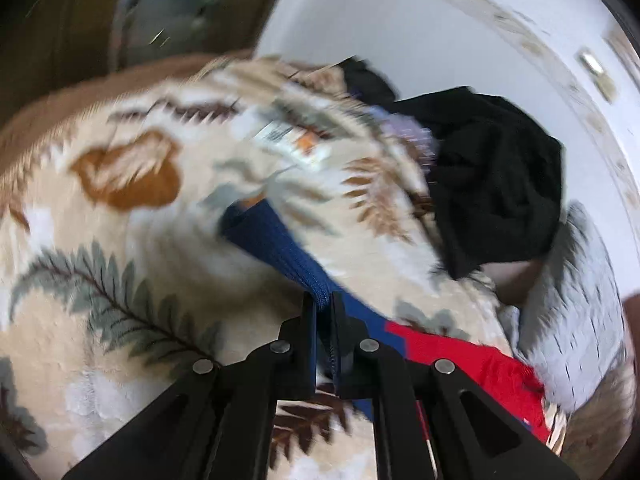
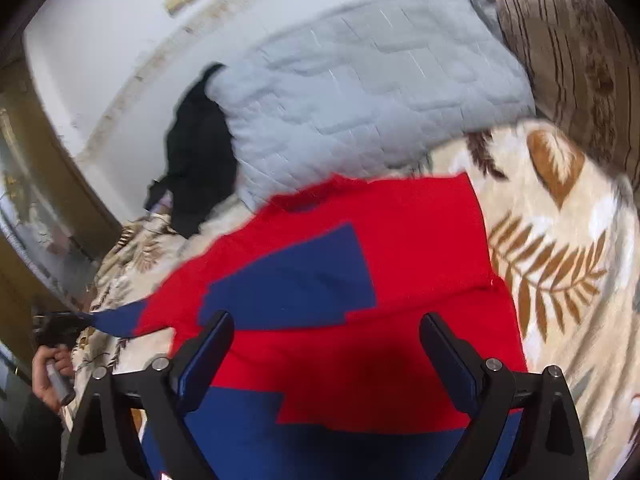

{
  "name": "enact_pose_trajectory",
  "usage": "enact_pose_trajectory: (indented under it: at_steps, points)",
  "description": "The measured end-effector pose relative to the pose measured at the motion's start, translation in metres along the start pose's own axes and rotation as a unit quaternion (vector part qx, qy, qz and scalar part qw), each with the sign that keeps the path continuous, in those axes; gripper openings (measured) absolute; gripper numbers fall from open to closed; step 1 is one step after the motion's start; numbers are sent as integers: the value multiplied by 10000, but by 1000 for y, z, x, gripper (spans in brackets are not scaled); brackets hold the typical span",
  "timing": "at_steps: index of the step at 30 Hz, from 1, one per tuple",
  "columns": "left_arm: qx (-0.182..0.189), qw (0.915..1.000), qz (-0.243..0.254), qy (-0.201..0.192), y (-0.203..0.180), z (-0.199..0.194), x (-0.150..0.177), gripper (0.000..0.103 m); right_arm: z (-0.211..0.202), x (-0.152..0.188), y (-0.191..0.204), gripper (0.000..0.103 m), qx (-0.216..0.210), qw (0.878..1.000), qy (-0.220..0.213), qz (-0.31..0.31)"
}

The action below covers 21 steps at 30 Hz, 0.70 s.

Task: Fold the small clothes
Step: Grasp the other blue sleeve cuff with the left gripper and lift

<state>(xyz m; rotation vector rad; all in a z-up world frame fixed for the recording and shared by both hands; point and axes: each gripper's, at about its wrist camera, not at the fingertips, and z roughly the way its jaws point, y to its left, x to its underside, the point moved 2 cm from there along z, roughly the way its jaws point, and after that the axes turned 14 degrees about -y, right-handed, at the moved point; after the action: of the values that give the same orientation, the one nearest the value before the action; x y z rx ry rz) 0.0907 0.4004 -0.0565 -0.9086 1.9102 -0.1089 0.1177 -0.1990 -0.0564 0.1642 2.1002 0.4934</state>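
Gripping the blue sleeve (image 1: 280, 240) of the red-and-blue sweater (image 2: 360, 248), your left tongs (image 1: 324, 308) are clenched on the knit right at their tips, and the sleeve runs forward and a little to the left from them, lifted off the leaf-patterned blanket (image 1: 100, 280). Off to their right the cloth turns red and drops back toward the sweater's body, so its long line passes across these tongs, not along them. Your right tongs (image 2: 328, 332) stand released, jaws wide and nothing between them, with the body of the sweater spread directly below and ahead; whether the tips brush the cloth cannot be told. From there the blue sleeve stretches away far to their left, to where your left hand (image 2: 50, 372) holds its tool. So the left is the hand with the cloth; the fold likely means carrying that sleeve rightward over the body. Beyond lie a grey quilted pad (image 2: 360, 80) and a black garment (image 2: 196, 152).
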Motion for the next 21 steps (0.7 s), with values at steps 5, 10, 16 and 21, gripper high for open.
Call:
enact_pose_trajectory:
  at_steps: [5,10,16,21]
  points:
    - [601,9932,901,-432,-70,-43,-2,5,5,9,-32,96,-265,9911,364,1255]
    - [1191,9804,1456,-592,-152,-73,7,5,-25,17,-40,96,-177,9932,198,1133]
    - [2093,9466,2413,-440,-288,-98,58,5,-57,38,-41,96,-286,9966,-78,771]
    - [2994,9050,3008,284,-395,-104,151,6,-73,34,-53,96,-254,9959,-370,783]
